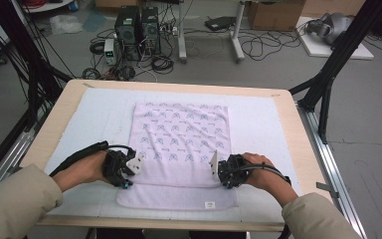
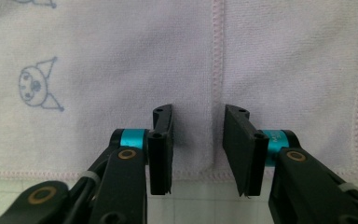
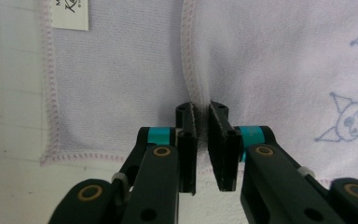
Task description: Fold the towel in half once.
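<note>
- One pale lilac terry towel [image 1: 179, 134] printed with small cartoon faces, its near end folded over.
- One white sewn-on label [image 1: 209, 204] on the towel.
- Two black two-jaw grippers: left gripper [image 1: 128, 177], right gripper [image 1: 220, 175].
- One white gridded mat [image 1: 263, 124].
- One light wooden table [image 1: 49, 129].
- Two black computer towers [image 1: 138, 25] on the floor.

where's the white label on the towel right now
In the high view the white label sits on the towel at its near edge, toward the right corner, just in front of the right gripper; the right gripper view shows it top left.
</note>
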Available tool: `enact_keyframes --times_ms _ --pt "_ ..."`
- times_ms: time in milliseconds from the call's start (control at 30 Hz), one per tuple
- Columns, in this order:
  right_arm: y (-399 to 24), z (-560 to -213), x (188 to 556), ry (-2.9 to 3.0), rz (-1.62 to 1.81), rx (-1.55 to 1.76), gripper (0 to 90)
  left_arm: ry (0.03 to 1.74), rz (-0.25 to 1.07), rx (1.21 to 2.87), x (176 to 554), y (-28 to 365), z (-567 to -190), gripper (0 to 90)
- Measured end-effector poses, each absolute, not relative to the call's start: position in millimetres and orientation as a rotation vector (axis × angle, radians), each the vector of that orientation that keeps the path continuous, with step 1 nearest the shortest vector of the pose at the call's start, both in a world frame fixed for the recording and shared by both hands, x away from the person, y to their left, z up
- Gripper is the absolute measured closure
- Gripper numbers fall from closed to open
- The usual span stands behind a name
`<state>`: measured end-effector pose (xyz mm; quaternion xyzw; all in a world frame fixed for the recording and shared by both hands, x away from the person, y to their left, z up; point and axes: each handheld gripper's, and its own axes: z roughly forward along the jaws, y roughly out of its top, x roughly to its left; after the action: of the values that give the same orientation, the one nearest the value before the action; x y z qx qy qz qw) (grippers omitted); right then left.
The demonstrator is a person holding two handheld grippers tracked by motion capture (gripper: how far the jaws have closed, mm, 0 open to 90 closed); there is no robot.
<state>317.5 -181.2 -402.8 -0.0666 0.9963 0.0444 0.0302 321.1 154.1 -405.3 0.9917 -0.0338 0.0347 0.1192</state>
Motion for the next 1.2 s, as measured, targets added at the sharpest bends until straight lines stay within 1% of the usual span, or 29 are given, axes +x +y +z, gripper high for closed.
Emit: enact_keyframes --times_ms 133,200,267,333,433,533,800,900,1000,1200 --pt "-183.0 -401.8 319.9 3.080 0.156 -0.191 85.0 -0.084 0.096 2.905 321.4 154.8 -404.8 72.8" --pt "-183.7 -401.1 321.3 3.081 0.166 -0.179 85.5 -0.098 0.116 2.908 321.8 154.6 -403.9 78.2" --pt "-184.9 -399.3 322.9 3.081 0.188 -0.178 85.6 -0.089 0.111 2.904 321.9 154.7 -402.9 81.7" --pt "-186.7 -397.5 323.7 3.088 0.214 -0.173 85.6 -0.096 0.116 2.899 322.3 155.7 -400.3 83.4" --pt "-188.7 -393.5 323.0 3.099 0.227 -0.184 85.6 -0.089 0.101 2.880 322.3 159.5 -393.4 83.9" --pt "-191.0 -388.6 321.0 3.100 0.248 -0.201 85.5 -0.118 0.102 2.857 320.4 163.5 -383.5 83.9" --pt "-195.5 -368.2 308.8 3.107 0.342 -0.260 85.4 -0.192 0.069 2.813 301.6 172.6 -362.4 83.6" --pt "-196.9 -361.3 300.5 3.116 0.355 -0.289 85.2 -0.208 0.057 2.800 293.6 176.7 -358.7 83.2" --pt "-200.0 -356.6 293.7 3.124 0.333 -0.315 85.0 -0.237 0.011 2.797 285.6 179.9 -356.7 83.9" --pt "-199.4 -352.7 283.9 3.148 0.374 -0.352 85.0 -0.260 0.016 2.782 274.9 179.8 -359.4 84.8"
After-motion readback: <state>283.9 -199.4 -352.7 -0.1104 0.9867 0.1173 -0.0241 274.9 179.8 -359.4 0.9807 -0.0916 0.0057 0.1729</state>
